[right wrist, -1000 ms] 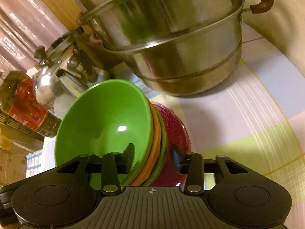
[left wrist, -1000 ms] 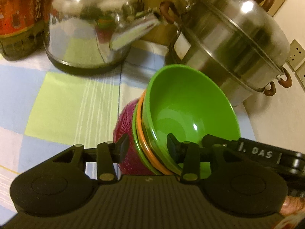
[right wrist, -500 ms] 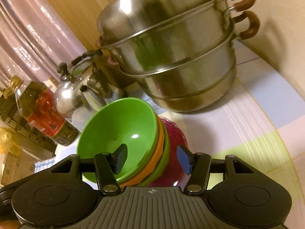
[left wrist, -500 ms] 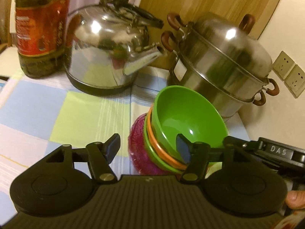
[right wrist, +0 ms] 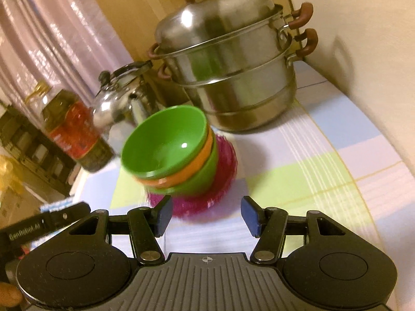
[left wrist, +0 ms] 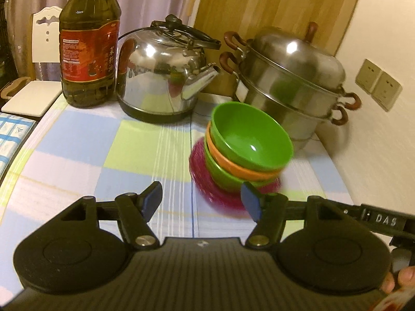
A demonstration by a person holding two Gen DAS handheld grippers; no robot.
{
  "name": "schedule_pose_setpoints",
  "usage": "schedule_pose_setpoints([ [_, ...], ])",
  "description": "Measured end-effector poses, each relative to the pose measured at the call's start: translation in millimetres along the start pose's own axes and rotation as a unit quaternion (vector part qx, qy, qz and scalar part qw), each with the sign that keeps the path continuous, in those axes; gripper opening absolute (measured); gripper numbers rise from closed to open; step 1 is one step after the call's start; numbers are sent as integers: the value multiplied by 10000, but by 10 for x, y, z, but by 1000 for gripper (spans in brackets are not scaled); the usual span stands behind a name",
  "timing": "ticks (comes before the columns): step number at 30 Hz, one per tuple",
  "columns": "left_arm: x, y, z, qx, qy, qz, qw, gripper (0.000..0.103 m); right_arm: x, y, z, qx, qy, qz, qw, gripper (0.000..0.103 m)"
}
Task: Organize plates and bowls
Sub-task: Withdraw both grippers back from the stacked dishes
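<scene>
Three bowls sit nested at center frame: a green bowl [left wrist: 250, 136] on top, an orange bowl [left wrist: 233, 164] in the middle, and another green bowl [left wrist: 225, 178] at the bottom. One pink plate [left wrist: 207, 184] lies beneath them. One kettle [left wrist: 160, 72], one steamer pot [left wrist: 290, 83] and one oil bottle [left wrist: 89, 44] line the upper frame. Two wall sockets [left wrist: 378, 84] show at right.

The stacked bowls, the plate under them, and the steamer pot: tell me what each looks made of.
Stacked bowls: likely glossy plastic, with flat green and orange colour and a small highlight.
Magenta plate: seemingly translucent ribbed plastic, possibly glass; blur leaves it open.
Steamer pot: polished stainless steel with mirror-like reflections.
</scene>
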State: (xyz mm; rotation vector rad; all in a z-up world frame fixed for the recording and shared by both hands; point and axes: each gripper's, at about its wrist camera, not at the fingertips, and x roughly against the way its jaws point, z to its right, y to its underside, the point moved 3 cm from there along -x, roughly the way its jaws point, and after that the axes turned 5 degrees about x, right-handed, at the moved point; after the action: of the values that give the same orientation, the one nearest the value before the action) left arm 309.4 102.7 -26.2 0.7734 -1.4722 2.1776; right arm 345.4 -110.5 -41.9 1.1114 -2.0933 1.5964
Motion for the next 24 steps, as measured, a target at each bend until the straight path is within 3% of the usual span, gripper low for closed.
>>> schedule_pose_setpoints([
  [11, 723, 488, 276, -577, -28, 105, 9983, 64, 683, 559, -237, 728, 469, 18, 9962, 58],
  [24, 1362, 884, 248, -511, 20, 74, 9987, 63, 1329, 995, -399, 968, 451, 81, 9943, 58],
])
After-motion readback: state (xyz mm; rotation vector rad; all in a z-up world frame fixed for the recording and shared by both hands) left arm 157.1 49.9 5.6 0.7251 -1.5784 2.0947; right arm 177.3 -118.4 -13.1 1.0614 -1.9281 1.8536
